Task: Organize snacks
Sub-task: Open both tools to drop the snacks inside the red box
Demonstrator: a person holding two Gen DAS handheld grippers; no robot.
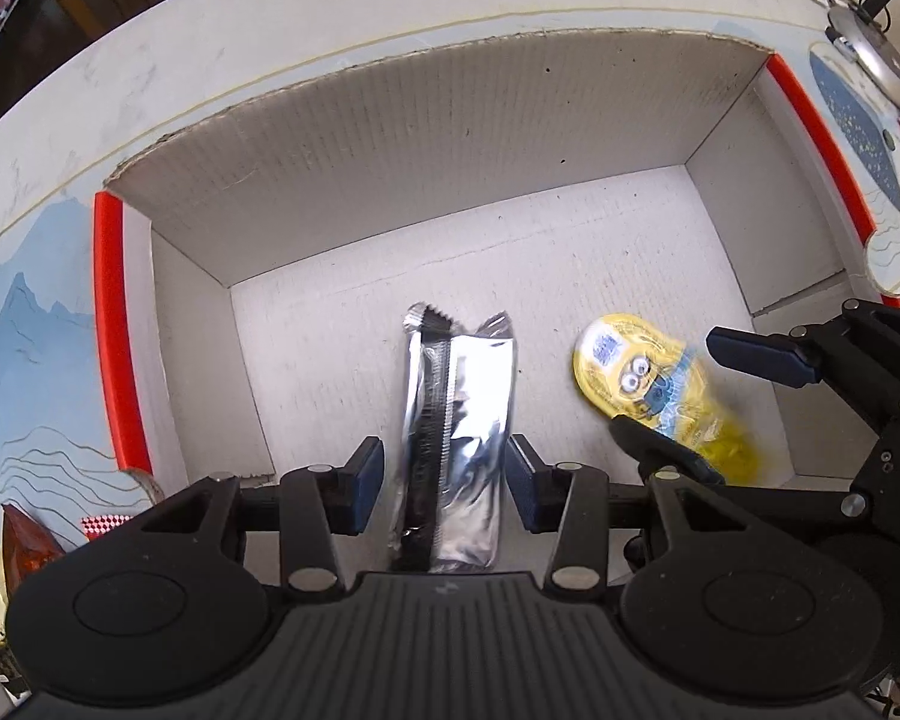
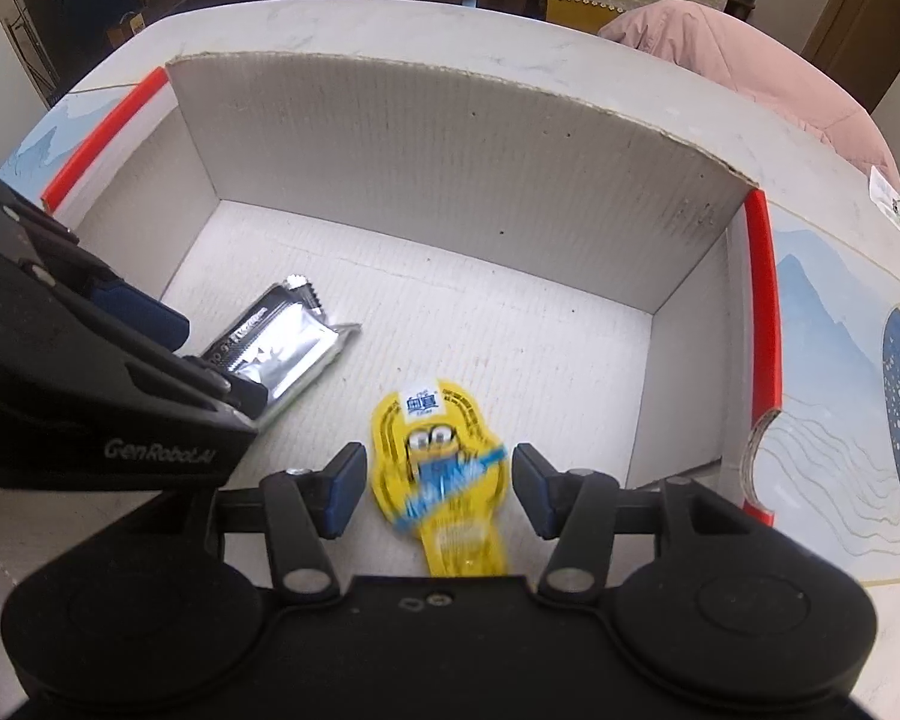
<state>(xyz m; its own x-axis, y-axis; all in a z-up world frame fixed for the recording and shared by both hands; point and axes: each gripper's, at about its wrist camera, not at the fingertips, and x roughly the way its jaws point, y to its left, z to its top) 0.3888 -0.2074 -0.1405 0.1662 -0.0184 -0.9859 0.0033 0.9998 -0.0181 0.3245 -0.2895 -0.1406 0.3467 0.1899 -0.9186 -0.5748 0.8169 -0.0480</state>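
Both views are evenly and softly lit, with only faint shadows inside the cardboard box (image 1: 450, 138). Glare streaks the silver wrapper (image 1: 456, 420). The yellow packet (image 2: 444, 468) is smeared by motion blur in both views. Fisheye distortion bows the table edge (image 2: 390, 6) and darkens the upper corners.

A sealed silver foil snack bar (image 1: 450, 444) and a blurred yellow Minion-printed pouch (image 1: 660, 390) lie apart, side by side, inside the open cardboard box (image 1: 426, 138)
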